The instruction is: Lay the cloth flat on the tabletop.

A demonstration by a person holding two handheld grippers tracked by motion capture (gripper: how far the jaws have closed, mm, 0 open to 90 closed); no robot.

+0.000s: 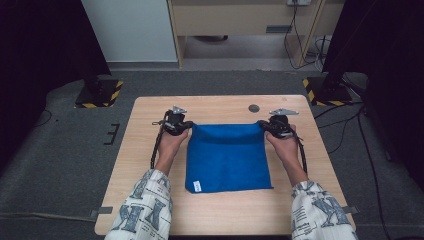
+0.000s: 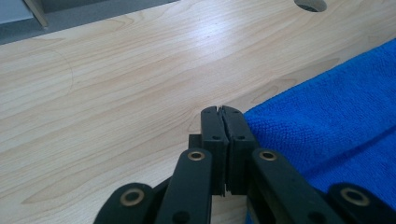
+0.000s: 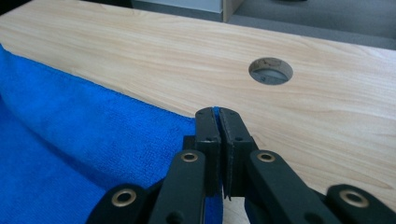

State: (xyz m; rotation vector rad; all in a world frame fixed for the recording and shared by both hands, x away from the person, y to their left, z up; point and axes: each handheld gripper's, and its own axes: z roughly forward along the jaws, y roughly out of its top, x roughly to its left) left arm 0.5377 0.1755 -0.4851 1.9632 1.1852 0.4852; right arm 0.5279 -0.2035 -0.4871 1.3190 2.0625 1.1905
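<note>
A blue cloth (image 1: 227, 157) lies on the wooden table (image 1: 220, 207), with a small white tag at its near left corner. Its far edge is lifted slightly and pulled straight between the two grippers. My left gripper (image 1: 188, 125) is shut at the far left corner; in the left gripper view its jaws (image 2: 223, 113) meet right at the edge of the cloth (image 2: 327, 116). At the far right corner my right gripper (image 1: 263, 125) is shut, and the right gripper view shows blue fabric pinched between its jaw tips (image 3: 215, 112), with the cloth (image 3: 84, 135) spreading left.
A round cable hole (image 1: 254, 108) sits in the table just beyond the cloth's far edge, also seen as the hole (image 3: 271, 71) ahead of the right jaws. Bare wood surrounds the cloth. Two stand bases with yellow-black tape (image 1: 100, 93) rest on the floor past the table.
</note>
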